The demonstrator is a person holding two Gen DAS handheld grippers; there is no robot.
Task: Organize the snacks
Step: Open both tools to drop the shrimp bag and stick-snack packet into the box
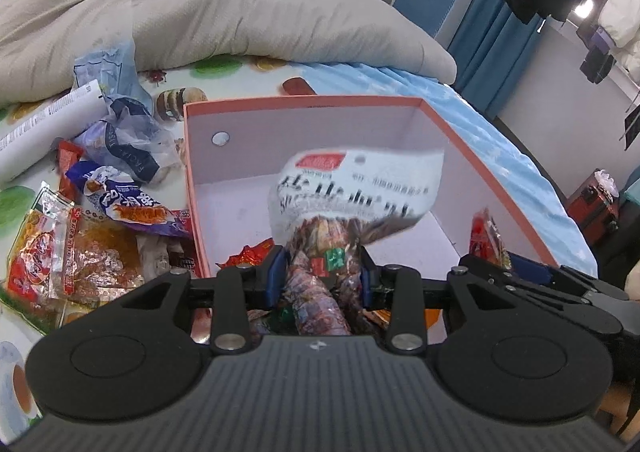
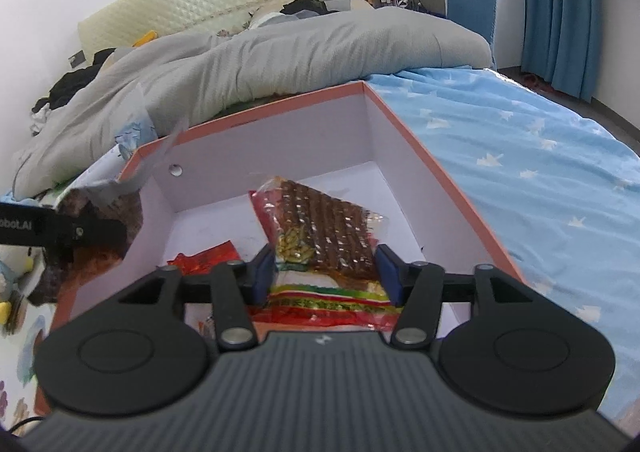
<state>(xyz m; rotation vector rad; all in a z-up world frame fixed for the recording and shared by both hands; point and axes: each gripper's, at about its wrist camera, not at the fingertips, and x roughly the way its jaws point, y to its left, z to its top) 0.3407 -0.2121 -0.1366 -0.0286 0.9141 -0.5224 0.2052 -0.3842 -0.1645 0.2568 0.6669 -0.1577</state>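
— Left tongs (image 1: 322, 272), item and place?
— Clenched half-wide on neck of labelled snack bag (image 1: 352, 188); bag stood toward 12 o'clock, over pink-rimmed box (image 1: 304, 102).
— Right tongs (image 2: 326, 264)?
— Spread wider; flat red snack packet (image 2: 320, 228) lay between pads, reaching toward 12 o'clock into box. Pads met packet's edges; gripped or let go, could not tell.
— Elsewhere?
— Loose snacks (image 1: 80, 236), 9 o'clock of box.

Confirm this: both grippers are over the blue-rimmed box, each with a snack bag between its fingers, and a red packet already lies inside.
Wrong on one point: the box has a salmon-pink rim, not blue, as the right wrist view shows. The rest stands: the left gripper and right gripper each have a snack bag between their fingers, and a red packet lies inside.
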